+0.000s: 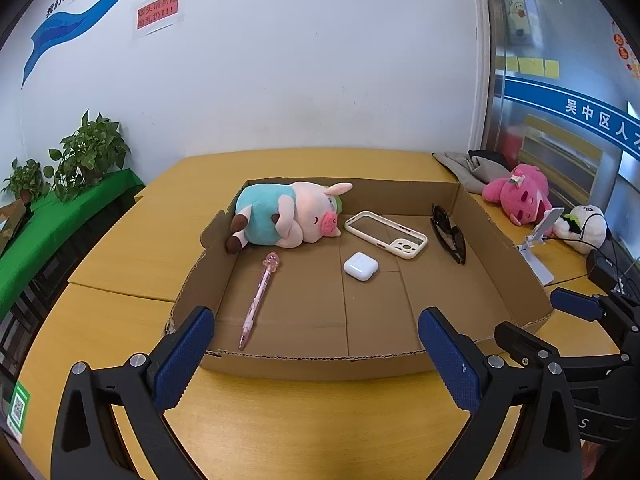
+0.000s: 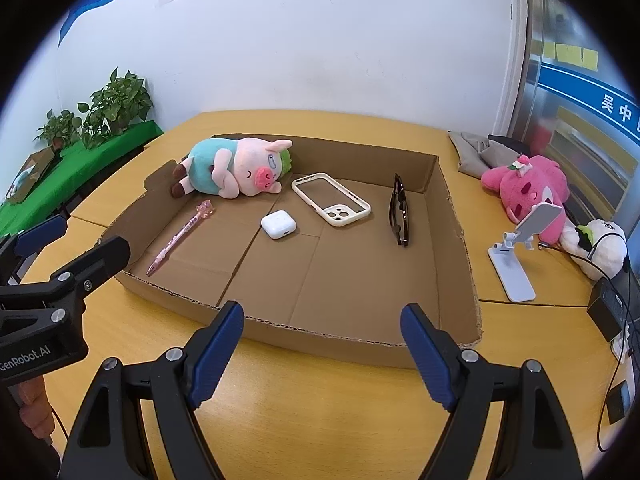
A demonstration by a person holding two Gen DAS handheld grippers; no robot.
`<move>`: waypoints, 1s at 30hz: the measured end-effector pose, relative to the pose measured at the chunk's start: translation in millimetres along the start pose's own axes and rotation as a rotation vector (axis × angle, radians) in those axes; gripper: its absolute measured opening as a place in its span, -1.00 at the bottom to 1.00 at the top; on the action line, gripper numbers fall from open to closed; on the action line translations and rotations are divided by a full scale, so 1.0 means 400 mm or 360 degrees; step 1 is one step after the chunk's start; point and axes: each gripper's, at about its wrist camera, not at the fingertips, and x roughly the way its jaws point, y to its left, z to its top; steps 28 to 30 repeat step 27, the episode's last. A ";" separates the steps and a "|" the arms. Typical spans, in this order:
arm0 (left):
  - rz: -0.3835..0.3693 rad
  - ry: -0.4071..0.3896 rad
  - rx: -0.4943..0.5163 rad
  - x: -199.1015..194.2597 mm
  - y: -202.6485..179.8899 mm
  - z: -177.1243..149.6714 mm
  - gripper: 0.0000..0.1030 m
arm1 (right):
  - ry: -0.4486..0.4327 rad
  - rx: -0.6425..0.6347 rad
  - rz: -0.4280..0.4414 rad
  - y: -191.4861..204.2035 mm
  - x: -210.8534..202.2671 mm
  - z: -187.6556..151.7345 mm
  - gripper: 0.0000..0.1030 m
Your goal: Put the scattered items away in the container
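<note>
Cardboard tray (image 1: 472, 216), shallow and open-topped, on a yellow table (image 1: 132, 248); taken as the container. Contents, placed relative to the tray: pig plush (image 1: 288, 216) on its side against the far wall, toward the far-left corner; pink pen (image 1: 258, 300) on the floor along the left wall, its tip near the front wall; white earbud case (image 1: 361, 266) about mid-floor; empty phone case (image 1: 386, 234) just beyond it, toward the far wall; folded sunglasses (image 1: 448, 234) close to the right wall. Outside the tray, well to its right on the table: pink plush (image 2: 528, 188), phone stand (image 2: 516, 256) and panda plush (image 2: 600, 248), with cables; whether these belong to the job cannot be told. Left gripper (image 1: 316, 356) and right gripper (image 2: 322, 354) both hang before the tray's front wall, jaws spread wide, nothing between them. Assessment: five items housed; the tidying looks finished or nearly so.
</note>
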 end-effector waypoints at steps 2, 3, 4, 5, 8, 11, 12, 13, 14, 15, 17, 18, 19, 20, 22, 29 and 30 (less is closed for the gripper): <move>0.0011 0.0006 -0.0008 0.001 0.001 -0.002 1.00 | 0.0004 -0.0001 0.0003 0.002 0.003 -0.002 0.56; 0.0012 0.0009 -0.0007 0.002 0.001 -0.004 1.00 | 0.0005 -0.0001 0.0002 0.002 0.005 -0.002 0.56; 0.0016 0.0013 -0.0001 0.004 0.001 -0.004 1.00 | 0.0006 0.0000 0.0002 0.003 0.006 -0.001 0.56; 0.0025 0.0017 0.0006 0.006 0.001 -0.005 1.00 | 0.0006 0.0001 0.0005 0.003 0.006 -0.001 0.56; 0.0059 0.0030 0.0003 0.012 0.003 -0.006 1.00 | 0.0009 -0.0002 0.0006 0.004 0.010 -0.003 0.56; 0.0080 0.0039 0.0030 0.016 0.001 -0.010 1.00 | 0.0016 0.0004 0.0004 0.006 0.014 -0.004 0.56; 0.0080 0.0042 0.0037 0.018 0.001 -0.009 1.00 | 0.0016 0.0006 0.0005 0.006 0.014 -0.005 0.56; 0.0082 0.0047 0.0036 0.019 0.001 -0.010 1.00 | 0.0014 0.0006 0.0005 0.007 0.013 -0.006 0.56; 0.0082 0.0052 0.0033 0.020 0.000 -0.012 1.00 | 0.0016 0.0006 0.0005 0.007 0.014 -0.007 0.56; 0.0076 0.0056 0.0037 0.019 -0.002 -0.014 1.00 | 0.0019 0.0006 0.0000 0.007 0.015 -0.007 0.56; 0.0064 0.0064 0.0061 0.020 -0.008 -0.018 1.00 | 0.0020 0.0013 0.0001 0.008 0.014 -0.007 0.56; 0.0068 0.0064 0.0069 0.020 -0.011 -0.018 1.00 | 0.0018 0.0015 0.0003 0.007 0.012 -0.007 0.56; 0.0073 0.0066 0.0068 0.021 -0.012 -0.019 1.00 | 0.0016 0.0014 -0.0003 0.007 0.011 -0.008 0.56; 0.0071 0.0072 0.0061 0.021 -0.013 -0.021 1.00 | 0.0019 0.0012 -0.0008 0.007 0.011 -0.009 0.56; 0.0058 0.0092 0.0044 0.024 -0.012 -0.025 1.00 | 0.0024 0.0023 -0.0014 0.004 0.013 -0.011 0.56; 0.0083 0.0125 0.0025 0.030 -0.005 -0.031 1.00 | 0.0036 0.0010 -0.0019 0.003 0.014 -0.019 0.56; 0.0083 0.0125 0.0025 0.030 -0.005 -0.031 1.00 | 0.0036 0.0010 -0.0019 0.003 0.014 -0.019 0.56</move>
